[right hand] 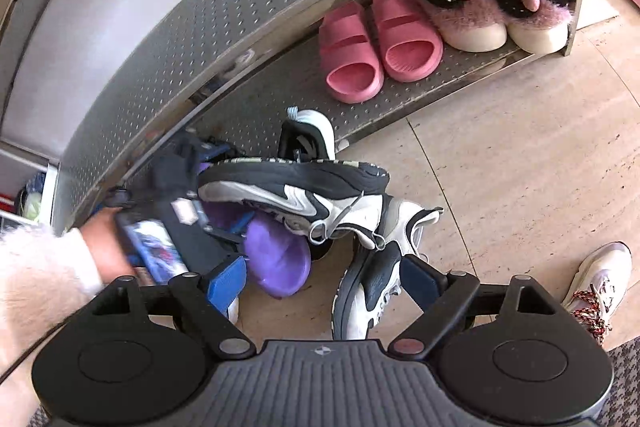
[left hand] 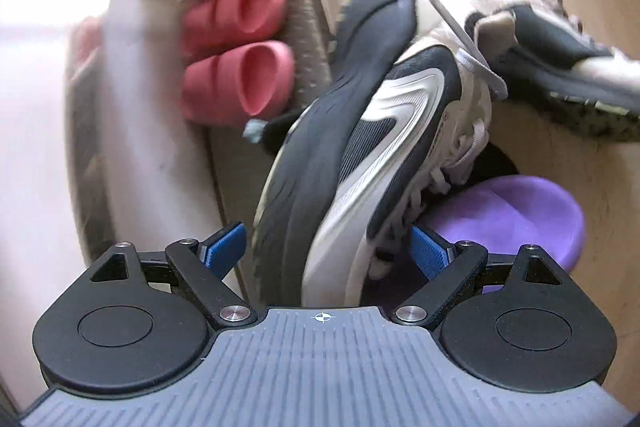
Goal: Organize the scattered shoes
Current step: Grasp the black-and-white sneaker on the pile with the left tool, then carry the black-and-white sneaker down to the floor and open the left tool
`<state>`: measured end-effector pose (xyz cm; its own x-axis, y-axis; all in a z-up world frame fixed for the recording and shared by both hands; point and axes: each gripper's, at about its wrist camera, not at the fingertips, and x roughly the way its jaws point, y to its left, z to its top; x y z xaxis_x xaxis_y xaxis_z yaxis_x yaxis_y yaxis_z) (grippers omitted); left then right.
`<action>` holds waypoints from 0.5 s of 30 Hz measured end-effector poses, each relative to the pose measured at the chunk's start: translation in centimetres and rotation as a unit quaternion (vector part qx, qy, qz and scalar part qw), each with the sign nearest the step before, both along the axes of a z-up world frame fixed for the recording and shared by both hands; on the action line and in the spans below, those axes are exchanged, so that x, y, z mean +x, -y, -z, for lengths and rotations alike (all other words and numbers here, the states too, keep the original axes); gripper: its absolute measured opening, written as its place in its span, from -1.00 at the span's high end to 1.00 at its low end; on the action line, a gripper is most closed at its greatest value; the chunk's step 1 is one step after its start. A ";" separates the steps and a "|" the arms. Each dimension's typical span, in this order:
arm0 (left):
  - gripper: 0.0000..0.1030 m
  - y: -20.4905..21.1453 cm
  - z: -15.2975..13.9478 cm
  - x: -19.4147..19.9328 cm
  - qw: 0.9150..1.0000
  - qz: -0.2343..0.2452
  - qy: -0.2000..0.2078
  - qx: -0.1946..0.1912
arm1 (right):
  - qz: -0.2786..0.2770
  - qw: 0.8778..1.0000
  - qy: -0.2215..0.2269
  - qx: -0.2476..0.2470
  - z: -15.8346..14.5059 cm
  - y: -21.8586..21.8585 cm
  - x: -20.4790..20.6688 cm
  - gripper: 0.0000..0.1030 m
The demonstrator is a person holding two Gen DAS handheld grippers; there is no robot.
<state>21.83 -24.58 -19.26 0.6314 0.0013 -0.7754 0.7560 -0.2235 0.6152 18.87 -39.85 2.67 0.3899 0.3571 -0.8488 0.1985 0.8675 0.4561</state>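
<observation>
I am working left to right, so my left hand-held gripper (left hand: 326,247) comes first: its blue pads are standing spread on either side of a navy-and-white sneaker (left hand: 372,131) that is lying tipped on its side, sole turned toward the shoe rack (right hand: 224,15). I cannot tell whether the pads are pressing on it, and judging by the gaps they are not. To do this step well, I think I should be closing squarely across the sole and the upper near the toe end, keeping clear of the loose laces, then turning the shoe upright before carrying it to the lower shelf beside the pink slides (right hand: 372,47). A purple slide (left hand: 520,215) is lying just under this sneaker, so lifting straight up seems wise. My right hand-held gripper (right hand: 326,283) is also standing spread and is gripping nothing; the matching sneaker (right hand: 376,279) is lying on the tiled floor (right hand: 500,167) with its toe end between the two fingers, touching its mate's heel end.
</observation>
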 end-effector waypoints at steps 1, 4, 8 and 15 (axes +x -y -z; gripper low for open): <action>-0.33 0.3 0.2 0.2 1.000 -0.006 -0.005 0.004 | 0.005 1.000 -0.001 -0.001 0.1 0.1 0.0 -0.67; -0.16 0.3 -1.1 1.1 0.997 -0.069 -0.016 -0.039 | 0.012 1.000 -0.006 -0.003 0.3 0.4 0.0 -0.67; -0.06 -1.0 -5.9 2.8 0.960 -0.220 -0.063 -0.164 | 0.029 0.999 0.007 -0.012 0.0 1.3 -0.4 -0.67; -0.02 -5.7 -13.3 1.8 0.755 -0.482 -0.228 -0.383 | 0.100 0.994 0.036 -0.016 -0.8 4.5 -2.2 -0.67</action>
<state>23.61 -18.86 -5.97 0.2906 -0.2692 -0.9182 0.5134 0.8537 -0.0878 16.62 -44.38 3.50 0.5113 0.2402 -0.8252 0.3361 0.8278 0.4492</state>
